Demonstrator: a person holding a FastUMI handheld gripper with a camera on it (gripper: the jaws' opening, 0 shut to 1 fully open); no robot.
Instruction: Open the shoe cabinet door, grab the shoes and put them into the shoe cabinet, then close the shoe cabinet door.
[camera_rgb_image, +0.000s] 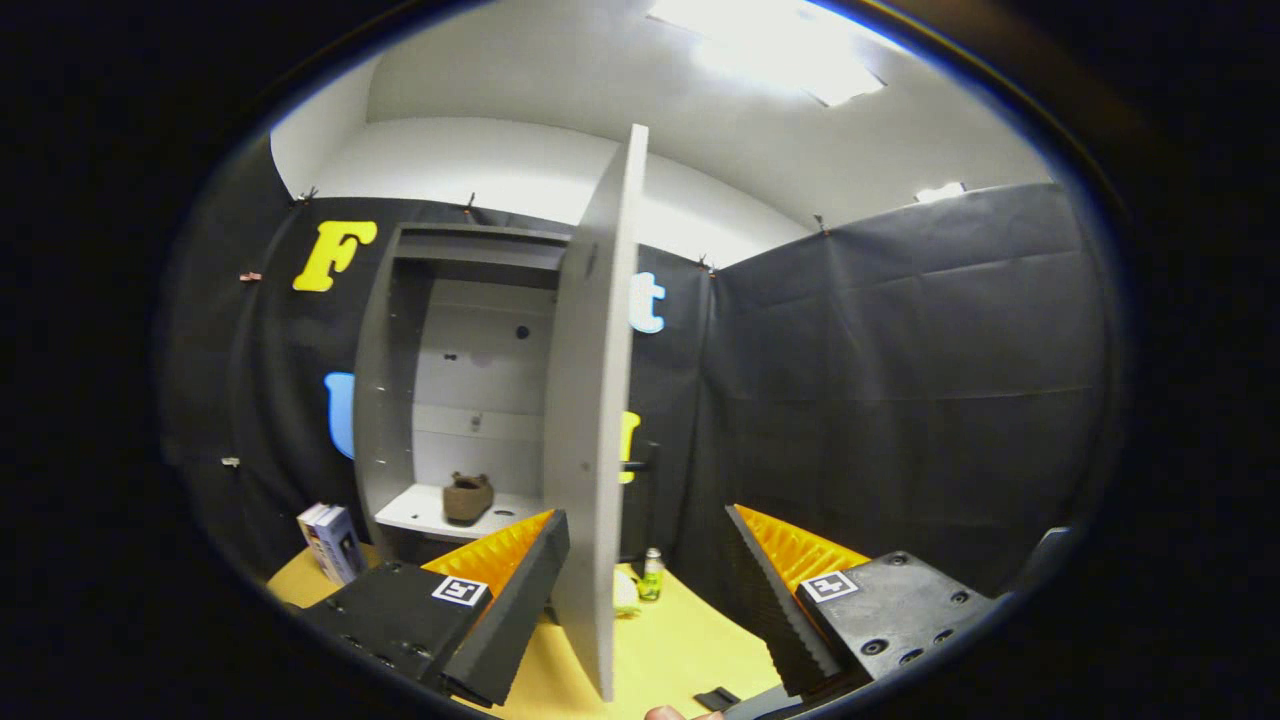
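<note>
Gripper view: the brown shoe already sits on the shoe cabinet shelf, while the gripper, jaws spread open, straddles the open cabinet door, left to close.

Claw-mounted, close, facing open cabinet.

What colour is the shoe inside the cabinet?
Brown, seen in the gripper view: the shoe sits on the cabinet shelf.
</note>
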